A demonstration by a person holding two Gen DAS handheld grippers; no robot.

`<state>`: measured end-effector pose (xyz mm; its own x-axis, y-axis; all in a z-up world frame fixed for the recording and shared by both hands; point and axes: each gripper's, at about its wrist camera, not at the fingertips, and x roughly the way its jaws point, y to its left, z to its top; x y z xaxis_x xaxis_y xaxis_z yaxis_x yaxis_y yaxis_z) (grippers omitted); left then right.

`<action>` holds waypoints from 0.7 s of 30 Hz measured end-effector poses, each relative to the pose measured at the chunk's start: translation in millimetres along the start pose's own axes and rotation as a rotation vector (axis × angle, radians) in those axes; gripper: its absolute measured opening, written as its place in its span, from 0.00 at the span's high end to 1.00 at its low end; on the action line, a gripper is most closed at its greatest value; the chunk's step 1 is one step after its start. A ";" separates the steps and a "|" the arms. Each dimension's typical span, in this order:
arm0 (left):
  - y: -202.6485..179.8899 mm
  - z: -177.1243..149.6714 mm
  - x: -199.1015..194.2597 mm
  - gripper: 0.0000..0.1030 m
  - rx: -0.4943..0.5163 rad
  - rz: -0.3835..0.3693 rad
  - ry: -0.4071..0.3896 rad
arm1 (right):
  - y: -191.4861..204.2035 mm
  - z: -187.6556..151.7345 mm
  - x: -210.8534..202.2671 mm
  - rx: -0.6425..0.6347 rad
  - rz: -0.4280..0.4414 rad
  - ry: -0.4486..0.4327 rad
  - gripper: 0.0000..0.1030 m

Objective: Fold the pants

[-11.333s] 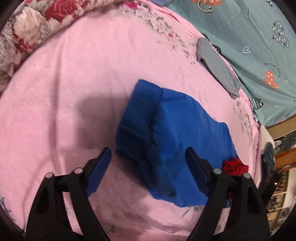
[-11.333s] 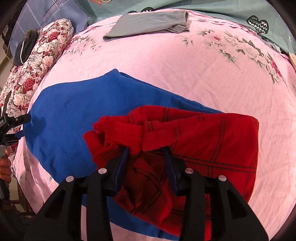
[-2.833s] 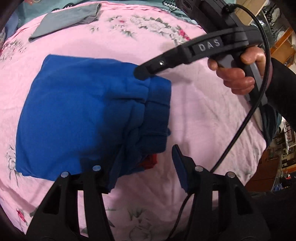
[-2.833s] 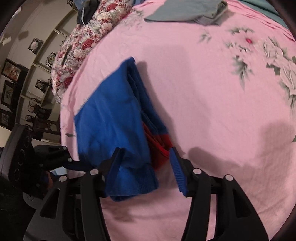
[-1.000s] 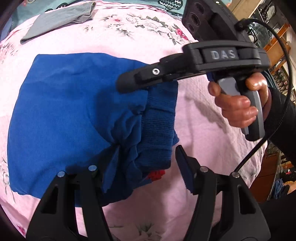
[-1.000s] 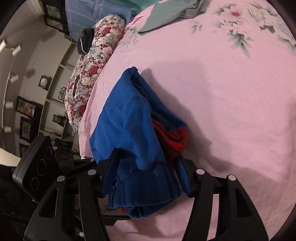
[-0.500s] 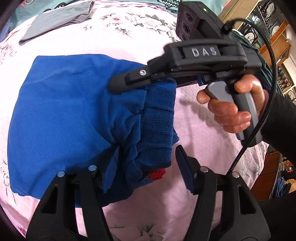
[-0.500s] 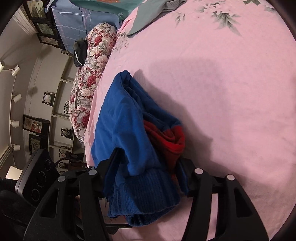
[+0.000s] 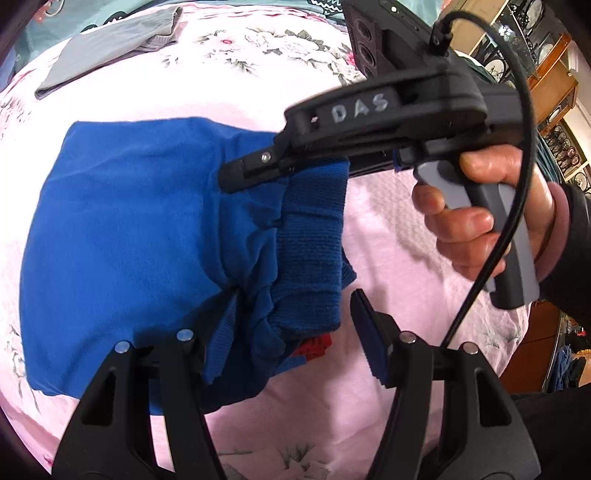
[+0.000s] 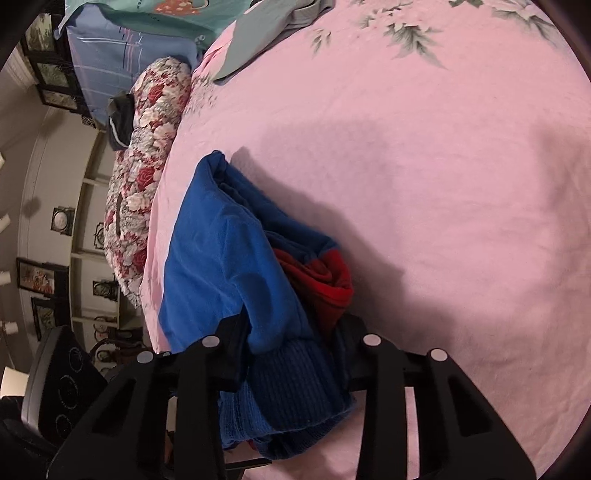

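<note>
The blue pants (image 9: 122, 236) lie folded on the pink bedsheet (image 9: 229, 96), with red lining (image 9: 314, 345) showing at the ribbed waistband (image 9: 314, 251). My left gripper (image 9: 291, 336) is open, its fingers either side of the bunched waistband edge. My right gripper (image 10: 291, 354) is shut on the ribbed waistband (image 10: 295, 384) and lifts it; it shows from the side in the left wrist view (image 9: 255, 173), held by a hand (image 9: 476, 218). Red lining (image 10: 325, 280) shows in the fold.
Folded grey pants (image 9: 110, 44) lie at the far side of the bed, also in the right wrist view (image 10: 266, 33). A floral pillow (image 10: 144, 177) lies at the bed's left edge. A wooden cabinet (image 9: 554, 85) stands right of the bed.
My right gripper has closed on the waistband and lifted it higher, tilting further. My left gripper has stayed open around the waistband's near edge.
</note>
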<state>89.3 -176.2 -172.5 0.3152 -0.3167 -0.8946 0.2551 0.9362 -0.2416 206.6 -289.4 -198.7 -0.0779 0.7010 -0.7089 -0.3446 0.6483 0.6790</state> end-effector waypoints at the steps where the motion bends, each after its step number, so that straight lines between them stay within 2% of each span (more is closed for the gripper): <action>1: 1.4 1.2 -9.9 0.42 0.006 -0.001 -0.009 | 1.7 -1.4 -1.0 -0.007 -0.015 -0.008 0.66; 3: 11.2 -0.4 -39.4 0.41 0.020 0.021 -0.076 | 5.6 -3.4 -0.8 -0.010 -0.043 -0.025 0.66; 5: 38.5 -7.5 -71.8 0.41 -0.015 0.061 -0.128 | 6.0 -5.6 0.1 0.005 -0.059 -0.043 0.66; 7: 70.3 -15.0 -91.0 0.41 -0.091 0.103 -0.136 | 5.5 -6.8 0.7 0.015 -0.064 -0.053 0.66; 10: 130.1 -39.3 -104.4 0.44 -0.240 0.160 -0.108 | 8.0 -6.9 2.0 0.019 -0.079 -0.059 0.65; 13: 168.1 -59.3 -102.7 0.45 -0.367 0.112 -0.060 | 10.6 -6.0 1.9 0.020 -0.099 -0.056 0.65; 16: 181.4 -68.8 -92.7 0.45 -0.459 0.023 -0.040 | 12.0 -5.8 1.6 0.023 -0.109 -0.057 0.65; 19: 182.9 -67.1 -83.9 0.45 -0.499 -0.067 -0.037 | 13.4 -6.4 1.4 0.031 -0.121 -0.062 0.65; 21: 183.0 -63.7 -76.1 0.46 -0.502 -0.100 -0.023 | 14.3 -7.2 1.5 0.031 -0.131 -0.067 0.65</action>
<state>53.8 28.9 -172.6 0.3329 -0.4061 -0.8510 -0.1834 0.8574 -0.4809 194.8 -281.2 -191.4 0.0290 0.6275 -0.7781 -0.3188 0.7436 0.5878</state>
